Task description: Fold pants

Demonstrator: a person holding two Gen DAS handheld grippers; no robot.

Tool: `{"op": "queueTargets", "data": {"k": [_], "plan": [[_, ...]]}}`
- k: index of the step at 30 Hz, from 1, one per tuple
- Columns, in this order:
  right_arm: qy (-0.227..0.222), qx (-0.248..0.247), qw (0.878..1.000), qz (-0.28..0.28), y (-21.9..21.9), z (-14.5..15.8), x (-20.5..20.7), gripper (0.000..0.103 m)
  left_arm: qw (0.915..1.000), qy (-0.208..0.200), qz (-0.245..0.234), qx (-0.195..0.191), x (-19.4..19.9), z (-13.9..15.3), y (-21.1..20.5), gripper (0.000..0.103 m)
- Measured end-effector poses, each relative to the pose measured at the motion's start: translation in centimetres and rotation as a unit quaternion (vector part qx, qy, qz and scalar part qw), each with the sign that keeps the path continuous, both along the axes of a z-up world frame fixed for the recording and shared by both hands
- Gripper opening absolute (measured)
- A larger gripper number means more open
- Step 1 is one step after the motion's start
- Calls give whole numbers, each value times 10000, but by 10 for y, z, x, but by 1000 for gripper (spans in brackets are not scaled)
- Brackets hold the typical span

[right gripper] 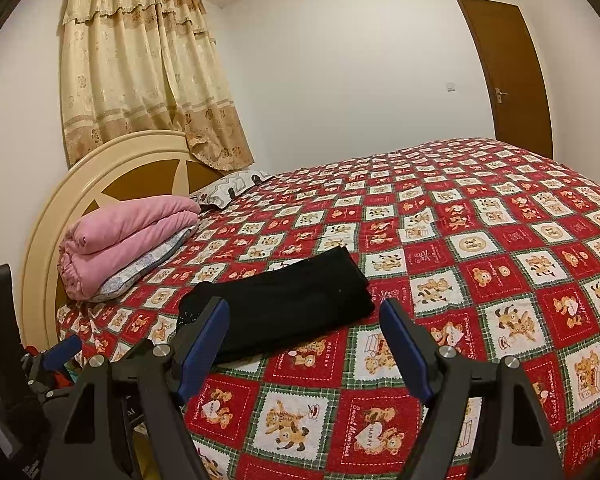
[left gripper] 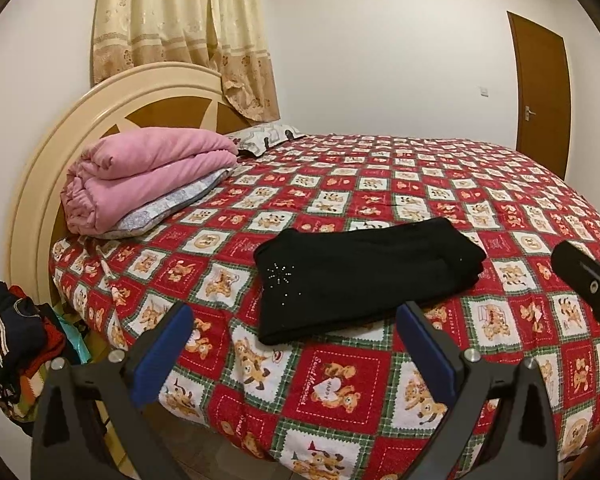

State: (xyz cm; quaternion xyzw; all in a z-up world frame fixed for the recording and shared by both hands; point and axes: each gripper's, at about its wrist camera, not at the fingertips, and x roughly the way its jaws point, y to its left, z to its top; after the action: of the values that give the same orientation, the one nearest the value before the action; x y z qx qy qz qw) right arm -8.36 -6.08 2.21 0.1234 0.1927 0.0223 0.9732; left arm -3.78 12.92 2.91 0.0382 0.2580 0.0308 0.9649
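Black pants lie folded in a flat rectangle on the red patchwork bedspread, near the bed's front edge; small sparkles dot their left part. My left gripper is open, held back from the pants with nothing between its blue pads. In the right wrist view the same pants lie just beyond my right gripper, which is open and empty, its left pad in front of the pants' near left corner. The right gripper's dark body shows at the left view's right edge.
A folded pink blanket rests on a pillow by the cream headboard. A heap of clothes lies beside the bed at lower left. A curtain hangs behind; a brown door stands at the right.
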Motion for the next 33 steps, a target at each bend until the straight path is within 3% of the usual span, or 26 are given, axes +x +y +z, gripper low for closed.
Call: {"op": "queueTargets", "data": {"k": [33], "plan": [[76,30,10000,-57,1,-3,2,79,9999,-6,158,29,4,-2,4,103]]}}
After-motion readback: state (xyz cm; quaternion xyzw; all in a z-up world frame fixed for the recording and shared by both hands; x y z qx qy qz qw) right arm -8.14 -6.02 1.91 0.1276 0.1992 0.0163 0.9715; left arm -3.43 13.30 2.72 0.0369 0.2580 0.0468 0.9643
